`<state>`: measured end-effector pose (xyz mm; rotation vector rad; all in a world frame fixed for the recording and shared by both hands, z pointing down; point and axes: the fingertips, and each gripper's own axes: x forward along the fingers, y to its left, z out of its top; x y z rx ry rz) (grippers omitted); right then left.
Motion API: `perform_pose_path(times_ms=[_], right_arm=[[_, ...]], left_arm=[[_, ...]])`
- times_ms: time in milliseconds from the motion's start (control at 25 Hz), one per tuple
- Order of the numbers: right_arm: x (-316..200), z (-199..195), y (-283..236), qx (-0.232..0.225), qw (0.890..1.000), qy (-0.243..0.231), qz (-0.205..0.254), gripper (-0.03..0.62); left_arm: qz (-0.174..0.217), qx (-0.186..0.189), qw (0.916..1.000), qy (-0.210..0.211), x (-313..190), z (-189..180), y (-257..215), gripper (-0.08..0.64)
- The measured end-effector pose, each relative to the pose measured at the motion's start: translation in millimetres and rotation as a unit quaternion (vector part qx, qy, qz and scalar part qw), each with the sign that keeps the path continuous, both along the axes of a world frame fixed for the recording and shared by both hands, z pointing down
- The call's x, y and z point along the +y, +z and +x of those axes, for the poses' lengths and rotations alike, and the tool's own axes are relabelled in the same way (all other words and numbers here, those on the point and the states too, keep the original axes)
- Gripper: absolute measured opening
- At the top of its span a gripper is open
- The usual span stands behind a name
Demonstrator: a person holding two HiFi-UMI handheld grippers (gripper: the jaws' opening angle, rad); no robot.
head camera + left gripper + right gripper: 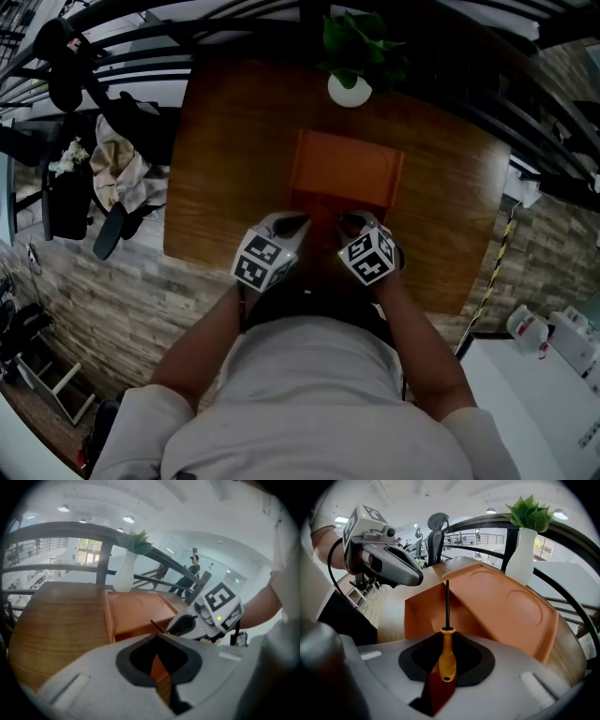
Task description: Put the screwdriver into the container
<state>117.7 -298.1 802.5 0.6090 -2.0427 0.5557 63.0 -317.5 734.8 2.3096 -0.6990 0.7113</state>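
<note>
Screwdriver (447, 654): yellow handle clamped in my right gripper (352, 223), shaft pointing to 12 o'clock, tip at the near edge of the orange container (501, 597). The container sits on the table (225, 141) with a white vase (350, 89) at its 12 o'clock. My left gripper (292, 223) is at 9 o'clock of the right, jaws together, empty.

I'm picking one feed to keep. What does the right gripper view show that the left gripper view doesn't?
Only the right gripper view: the screwdriver handle, yellow, clamped in its own jaws, and the left tool. Only the left gripper view: the right tool and a distant person. Both: the orange container, the white vase of greenery, the wooden table.
</note>
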Motion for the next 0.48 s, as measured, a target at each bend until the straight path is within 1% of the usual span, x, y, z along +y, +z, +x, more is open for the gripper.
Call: perform_pose_path(times_ms=[240, 480], right_arm=[[3, -7, 11, 0.018, 1.0, -0.02, -0.01, 0.077], [2, -12, 18, 0.024, 0.999, -0.029, -0.012, 0.078]], left_arm=[[-0.005, -0.005, 1.0, -0.001, 0, -4, 5, 0.005], [-0.008, -0.003, 1.0, -0.004, 0, -6, 5, 0.005]])
